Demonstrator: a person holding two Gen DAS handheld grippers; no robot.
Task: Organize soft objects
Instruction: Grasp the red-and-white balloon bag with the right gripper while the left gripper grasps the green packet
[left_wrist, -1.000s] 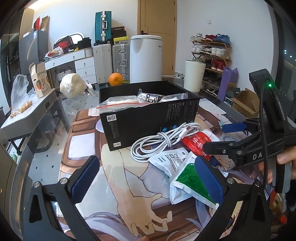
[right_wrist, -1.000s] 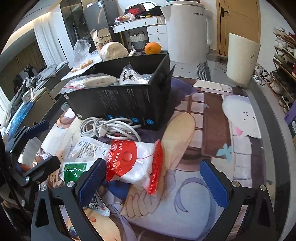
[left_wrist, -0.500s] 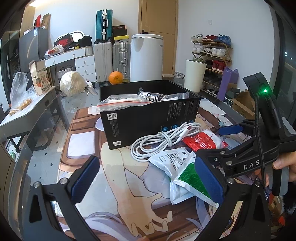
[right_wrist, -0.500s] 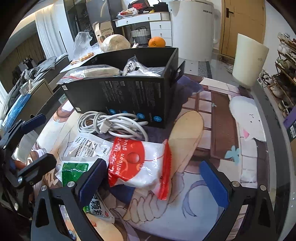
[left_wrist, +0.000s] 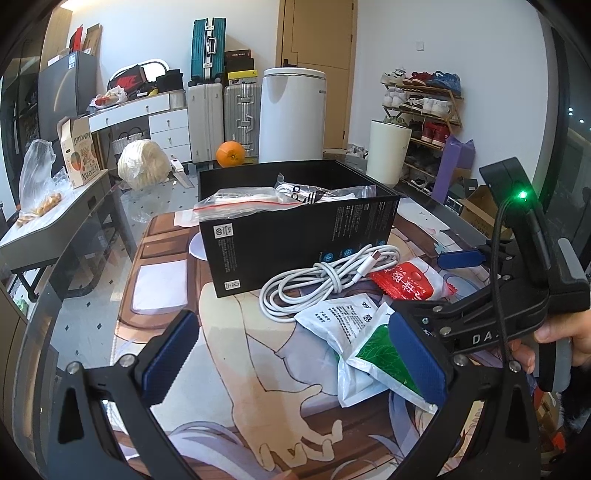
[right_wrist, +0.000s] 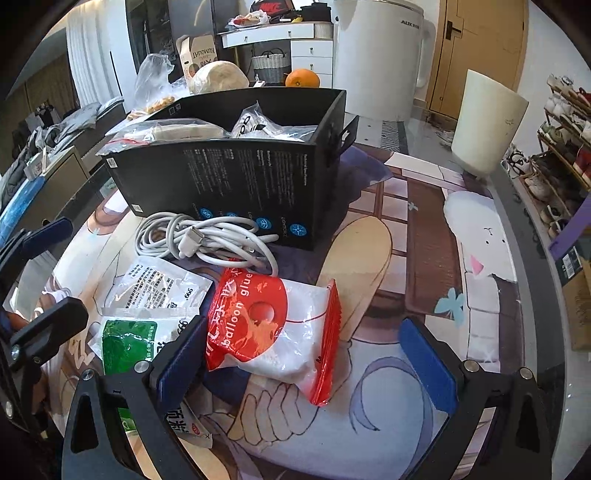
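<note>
Left wrist view: the left claw (left_wrist: 293, 354) is spread above the table (left_wrist: 229, 354), holding nothing; the green packet (left_wrist: 384, 356) lies beside its right finger.

Right wrist view: the right claw (right_wrist: 304, 360) is spread around the red balloon glue bag (right_wrist: 273, 325), before the black box (right_wrist: 236, 177).

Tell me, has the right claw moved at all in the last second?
Yes. The right claw has come forward toward the red and white packet, which now lies between its open fingers, and the black box looms larger.
</note>
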